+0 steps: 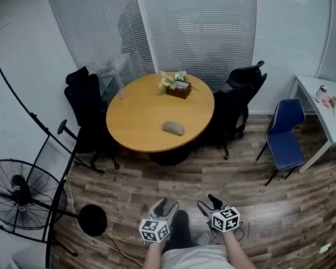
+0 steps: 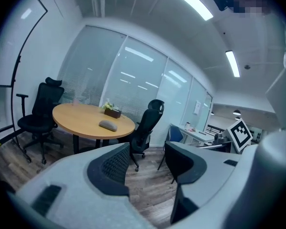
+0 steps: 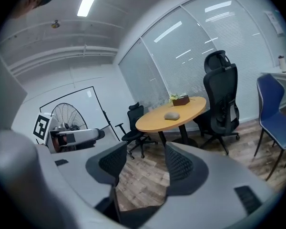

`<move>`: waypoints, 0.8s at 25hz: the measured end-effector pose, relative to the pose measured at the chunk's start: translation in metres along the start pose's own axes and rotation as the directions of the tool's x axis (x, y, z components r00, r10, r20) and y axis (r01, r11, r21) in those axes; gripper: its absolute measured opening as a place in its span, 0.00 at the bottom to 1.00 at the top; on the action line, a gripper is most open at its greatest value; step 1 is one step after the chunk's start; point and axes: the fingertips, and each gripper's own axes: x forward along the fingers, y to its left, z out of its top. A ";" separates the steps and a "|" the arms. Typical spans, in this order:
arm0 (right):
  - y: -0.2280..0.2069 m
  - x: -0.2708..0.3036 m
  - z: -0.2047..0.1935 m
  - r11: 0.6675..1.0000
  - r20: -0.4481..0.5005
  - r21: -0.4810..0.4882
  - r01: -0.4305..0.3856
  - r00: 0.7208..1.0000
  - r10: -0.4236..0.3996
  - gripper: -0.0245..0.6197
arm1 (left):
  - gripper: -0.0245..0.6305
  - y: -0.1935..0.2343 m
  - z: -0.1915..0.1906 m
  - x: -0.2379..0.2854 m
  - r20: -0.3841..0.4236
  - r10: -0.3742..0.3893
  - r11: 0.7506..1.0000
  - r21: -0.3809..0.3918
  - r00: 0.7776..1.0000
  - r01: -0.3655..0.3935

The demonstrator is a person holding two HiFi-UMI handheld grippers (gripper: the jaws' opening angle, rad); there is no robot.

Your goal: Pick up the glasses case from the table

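both grippers low at 6 o'clock in the head view, held side by side just in front of the person's body, pointing toward 12.

left gripper (image 1: 165, 205): fingers (image 2: 115, 166) spread wide, pinching nothing. in the left gripper view only the wood floor (image 2: 148, 194) shows through the gap.

right gripper (image 1: 207, 202): fingers (image 3: 181, 165) spread too, also gripping nothing, floor planks in the gap.

glasses case (image 1: 173, 128): grey, rounded, lying flat on the round wooden surface (image 1: 137, 114), at about 5 o'clock from the surface's centre, near its front edge. well apart from both grippers, straight up at 12 o'clock from them across open floor. in the left gripper view it sits at about 11 o'clock above the fingers, in the right gripper view at about 1 o'clock.

other stuff on the surface: brown box with flowers (image 1: 178, 86) at 1 o'clock from centre, well apart from the case.

around the surface: black office chair (image 1: 85, 102) at 9 o'clock, two more black chairs (image 1: 241, 94) at 3 o'clock. blue chair (image 1: 284, 130) further out at 3 o'clock beside a white desk (image 1: 325, 108). standing fan (image 1: 19, 198) at 8 o'clock by the wall.
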 end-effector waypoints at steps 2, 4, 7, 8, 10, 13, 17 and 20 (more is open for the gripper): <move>-0.005 0.008 0.004 1.000 -0.007 -0.002 0.006 1.000 -0.006 0.40 | 0.37 0.008 0.003 0.009 -0.002 0.000 1.000 -0.008 1.000 0.000; -0.010 0.014 0.009 1.000 -0.008 -0.003 0.016 1.000 -0.016 0.40 | 0.37 0.016 0.006 0.020 -0.012 0.003 1.000 -0.011 1.000 -0.003; -0.021 0.025 0.015 0.999 -0.010 -0.005 0.038 0.999 -0.038 0.40 | 0.37 0.029 0.012 0.041 -0.020 -0.008 1.000 -0.010 1.000 0.008; -0.026 0.030 0.018 0.999 -0.012 -0.006 0.050 0.999 -0.050 0.40 | 0.37 0.033 0.016 0.049 -0.022 -0.012 1.000 -0.014 1.000 0.011; -0.037 0.040 0.027 0.997 -0.011 0.006 0.074 0.997 -0.074 0.40 | 0.37 0.041 0.023 0.066 -0.024 -0.019 1.000 -0.020 1.000 0.019; -0.053 0.058 0.035 0.994 -0.026 0.034 0.104 0.994 -0.103 0.40 | 0.37 0.053 0.036 0.088 -0.027 -0.034 0.999 -0.020 0.999 0.033; -0.077 0.083 0.041 0.989 -0.085 0.057 0.139 0.987 -0.133 0.40 | 0.37 0.075 0.052 0.117 -0.048 -0.029 1.000 0.004 0.998 0.029; -0.088 0.105 0.050 0.989 -0.097 0.060 0.137 0.987 -0.131 0.40 | 0.37 0.103 0.059 0.139 -0.060 -0.009 1.000 -0.011 0.998 0.008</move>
